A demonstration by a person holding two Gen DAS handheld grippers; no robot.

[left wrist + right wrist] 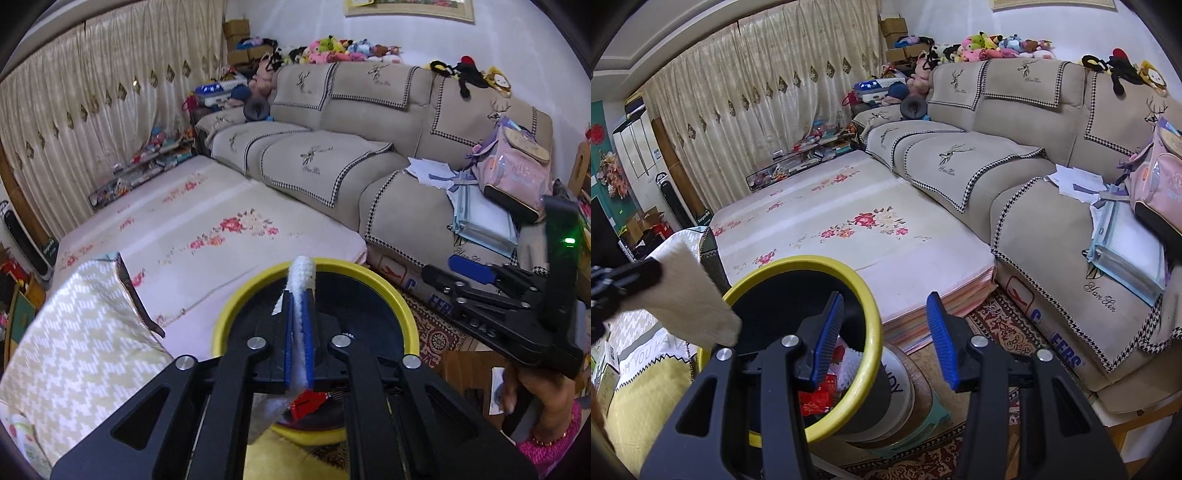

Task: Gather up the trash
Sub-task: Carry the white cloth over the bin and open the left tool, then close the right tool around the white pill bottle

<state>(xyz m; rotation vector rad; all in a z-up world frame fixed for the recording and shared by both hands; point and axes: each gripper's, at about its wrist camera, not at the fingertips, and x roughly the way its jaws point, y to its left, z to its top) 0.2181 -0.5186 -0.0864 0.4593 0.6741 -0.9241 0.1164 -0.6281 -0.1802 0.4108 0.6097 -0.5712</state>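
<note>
My left gripper (299,295) is shut on a white fuzzy cloth (302,274) and holds it over the yellow-rimmed black trash bin (369,271). The cloth hangs below the pads toward red trash (308,402) inside the bin. In the right wrist view the same cloth (698,295) hangs from the left gripper (639,275) at the bin's left rim (873,314). My right gripper (886,317) is open and empty, just right of the bin, above red and white trash (827,387) in it. It also shows in the left wrist view (469,269).
A beige sofa (1015,166) runs along the right, with papers (1078,181), a folder (1126,251) and a pink backpack (1160,184) on it. A floral mattress (831,221) lies beyond the bin. A patterned covered table (74,332) stands left. A round stool (905,398) sits beside the bin on a rug.
</note>
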